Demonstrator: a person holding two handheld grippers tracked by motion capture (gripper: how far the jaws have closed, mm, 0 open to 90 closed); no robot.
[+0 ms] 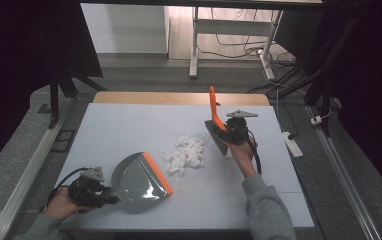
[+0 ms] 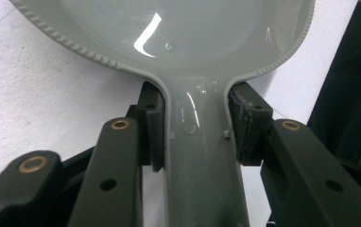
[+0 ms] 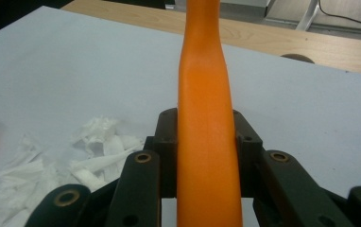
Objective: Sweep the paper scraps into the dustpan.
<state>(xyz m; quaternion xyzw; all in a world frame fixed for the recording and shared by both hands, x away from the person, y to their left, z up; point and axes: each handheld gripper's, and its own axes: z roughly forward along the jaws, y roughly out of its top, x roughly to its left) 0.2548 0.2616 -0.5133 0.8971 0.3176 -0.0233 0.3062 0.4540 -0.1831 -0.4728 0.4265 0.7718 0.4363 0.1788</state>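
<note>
At the bottom left of the high view, the person's left hand held the left tongs [image 1: 110,195], pinched on the handle of a grey dustpan [image 1: 138,178]. The pan lay low on the pale surface [image 1: 129,125], left of centre, with its orange lip [image 1: 157,173] facing toward the right of the frame. In the left gripper view, the dustpan's handle [image 2: 202,156] ran up the middle between the two black pads [image 2: 152,127], which pressed against both of its sides, and the glossy bowl spread across the top of the frame.

Just beyond the orange lip, near the centre of the high view, sat a small heap of torn white paper scraps [image 1: 184,155]; they also showed at the lower left of the right gripper view [image 3: 74,161].

Right of centre in the high view, the person's right arm in a grey sleeve [image 1: 269,210] rose from the bottom edge, and the right tongs [image 1: 227,129] were clamped on the orange handle of a hand brush [image 1: 214,107], with the grey brush head [image 1: 218,137] down at the surface just right of the scraps. In the right gripper view, the orange handle [image 3: 207,132] stood upright between the closed jaws.

At the far edge of the surface, a strip of bare wood [image 1: 179,98] showed.
</note>
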